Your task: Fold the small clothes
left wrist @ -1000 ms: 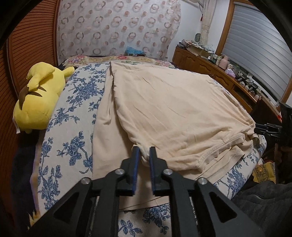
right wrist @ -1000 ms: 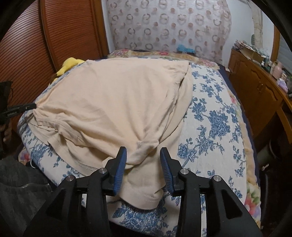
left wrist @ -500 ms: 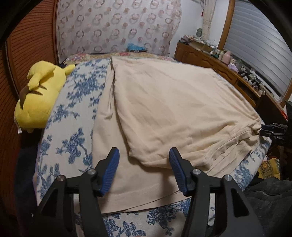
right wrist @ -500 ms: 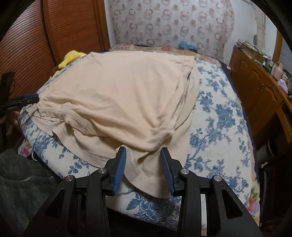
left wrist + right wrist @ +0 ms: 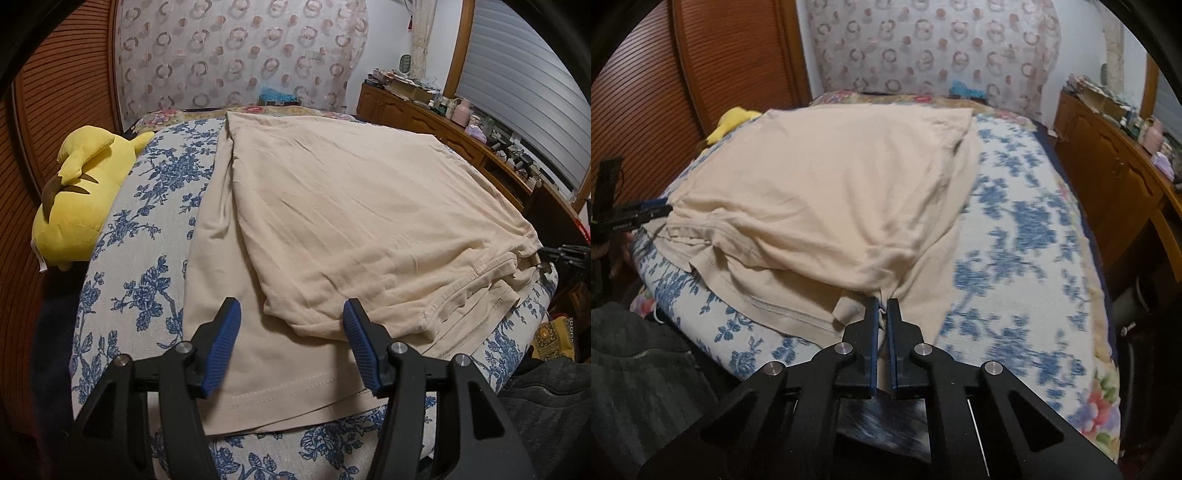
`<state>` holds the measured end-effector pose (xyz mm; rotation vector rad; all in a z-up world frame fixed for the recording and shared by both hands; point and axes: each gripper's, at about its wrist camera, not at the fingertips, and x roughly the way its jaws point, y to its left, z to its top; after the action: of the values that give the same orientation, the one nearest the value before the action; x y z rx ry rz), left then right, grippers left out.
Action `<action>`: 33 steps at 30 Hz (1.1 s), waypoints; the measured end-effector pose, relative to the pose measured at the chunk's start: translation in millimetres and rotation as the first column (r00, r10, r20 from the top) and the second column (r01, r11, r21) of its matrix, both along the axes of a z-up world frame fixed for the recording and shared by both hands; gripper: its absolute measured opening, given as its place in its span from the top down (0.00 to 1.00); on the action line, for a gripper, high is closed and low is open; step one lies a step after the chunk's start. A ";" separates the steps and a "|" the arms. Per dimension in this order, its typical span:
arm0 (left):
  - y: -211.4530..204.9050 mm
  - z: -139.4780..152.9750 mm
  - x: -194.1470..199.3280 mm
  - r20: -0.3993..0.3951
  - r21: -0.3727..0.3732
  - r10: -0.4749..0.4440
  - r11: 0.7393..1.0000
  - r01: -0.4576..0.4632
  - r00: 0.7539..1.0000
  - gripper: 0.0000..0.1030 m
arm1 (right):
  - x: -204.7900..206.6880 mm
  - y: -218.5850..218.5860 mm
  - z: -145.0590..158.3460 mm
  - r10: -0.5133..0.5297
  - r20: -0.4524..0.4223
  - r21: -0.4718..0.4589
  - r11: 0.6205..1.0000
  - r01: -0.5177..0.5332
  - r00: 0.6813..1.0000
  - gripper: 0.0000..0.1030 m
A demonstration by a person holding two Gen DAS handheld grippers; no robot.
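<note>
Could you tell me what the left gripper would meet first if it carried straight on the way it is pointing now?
Most likely the folded corner of the beige shirt, which lies between the open left gripper's fingers, just ahead on the bed. Depth is hard to judge here.

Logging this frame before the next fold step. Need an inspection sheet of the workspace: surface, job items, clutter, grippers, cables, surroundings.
Surface: bed with blue floral bedspread.
Job's things: beige T-shirt, partly folded, upper layer lying over the lower; near hem reaches the bed edge.
Clutter: yellow plush toy beside the shirt, apart from it.
Grippers: left gripper open over the folded corner, nothing gripped; right gripper shut on the T-shirt's near corner.
Cables: nothing seen.
Surroundings: wooden sideboard crowded with small items, louvred wooden doors, patterned curtain, window blind.
</note>
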<state>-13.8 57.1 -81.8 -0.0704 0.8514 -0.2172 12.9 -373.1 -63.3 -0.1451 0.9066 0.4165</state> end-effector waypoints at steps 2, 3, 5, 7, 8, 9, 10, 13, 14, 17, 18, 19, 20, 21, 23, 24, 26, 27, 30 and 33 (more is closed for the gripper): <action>0.1 0.5 0.9 -0.002 -0.003 0.001 1.000 -0.001 1.000 0.45 | -2.5 -13.5 6.9 -0.036 0.015 -0.016 0.999 0.037 0.999 0.99; 0.2 0.5 1.8 -0.003 -0.003 0.001 1.000 -0.001 1.000 0.45 | -3.8 -23.7 11.0 -0.065 0.024 -0.027 0.997 0.066 0.998 0.99; 0.3 0.6 2.0 -0.002 0.000 0.002 1.000 -0.002 1.000 0.45 | -5.6 -38.8 16.4 -0.109 0.032 -0.045 0.993 0.111 0.994 1.00; 0.3 0.5 3.1 -0.003 0.006 0.005 1.000 -0.005 1.000 0.45 | -5.1 -53.1 19.5 -0.149 0.037 -0.066 0.986 0.151 0.988 1.00; -0.1 1.0 2.9 -0.003 0.008 0.006 1.000 -0.006 1.000 0.45 | -3.6 -58.8 20.9 -0.166 0.036 -0.070 0.983 0.168 0.985 1.00; -0.2 1.2 2.9 -0.003 0.009 0.008 1.000 -0.008 1.000 0.45 | -2.7 -61.9 22.5 -0.177 0.038 -0.064 0.982 0.179 0.983 1.00; -0.6 1.3 3.0 -0.002 0.010 0.010 1.000 -0.010 1.000 0.45 | -1.8 -65.0 25.3 -0.184 0.043 -0.054 0.981 0.187 0.982 1.00; -2.0 1.6 3.2 -0.003 0.017 0.013 1.000 -0.013 1.000 0.45 | -2.2 -61.8 31.0 -0.188 0.075 -0.069 0.979 0.193 0.979 0.99; -2.4 1.7 3.4 -0.003 0.021 0.013 1.000 -0.013 1.000 0.45 | -1.1 -60.1 32.8 -0.189 0.084 -0.076 0.978 0.195 0.978 0.98; -3.2 1.7 2.9 -0.001 0.027 0.013 1.000 -0.013 1.000 0.45 | 2.6 -58.0 38.3 -0.213 0.123 -0.097 0.969 0.225 0.969 0.80; -3.7 1.9 2.9 -0.001 0.025 0.013 1.000 -0.013 1.000 0.45 | 3.3 -58.6 39.5 -0.213 0.130 -0.090 0.970 0.226 0.968 0.76; -3.8 2.0 3.1 0.001 0.025 0.014 1.000 -0.014 1.000 0.45 | 5.6 -57.4 41.3 -0.212 0.139 -0.076 0.972 0.224 0.967 0.74; -4.6 2.4 2.9 0.004 0.024 0.017 1.000 -0.017 1.000 0.45 | 7.4 -55.8 41.9 -0.210 0.145 -0.068 0.973 0.222 0.967 0.72; -4.7 2.3 2.6 0.005 0.023 0.020 1.000 -0.020 1.000 0.45 | 9.9 -52.6 42.2 -0.205 0.151 -0.060 0.975 0.216 0.967 0.62; -4.8 2.3 2.2 0.009 0.022 0.026 0.999 -0.026 1.000 0.45 | 14.4 -44.9 40.7 -0.185 0.159 -0.038 0.980 0.193 0.970 0.58; -5.0 2.0 2.0 0.010 0.025 0.028 0.999 -0.028 1.000 0.45 | 17.1 -39.8 38.9 -0.173 0.158 -0.028 0.983 0.179 0.972 0.57; -5.4 2.3 1.6 0.009 0.031 0.028 0.999 -0.028 1.000 0.45 | 24.4 -27.0 32.7 -0.143 0.149 -0.023 0.989 0.148 0.978 0.57; -6.7 2.2 0.6 0.008 0.033 0.027 0.999 -0.028 1.000 0.45 | 26.6 -22.4 30.3 -0.130 0.147 -0.023 0.991 0.135 0.981 0.57; -5.8 2.6 -0.4 0.005 0.031 0.029 0.999 -0.029 1.000 0.45 | 33.3 -6.7 20.7 -0.093 0.135 -0.022 0.995 0.097 0.986 0.57; -3.7 4.1 -1.2 -0.002 0.029 0.041 0.999 -0.041 0.999 0.45 | 39.8 1.8 11.9 -0.080 0.117 -0.009 0.997 0.082 0.990 0.57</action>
<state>-14.9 53.3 -77.7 -0.0610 0.8543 -0.1662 52.7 -371.4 -51.3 -0.1431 0.7977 0.3229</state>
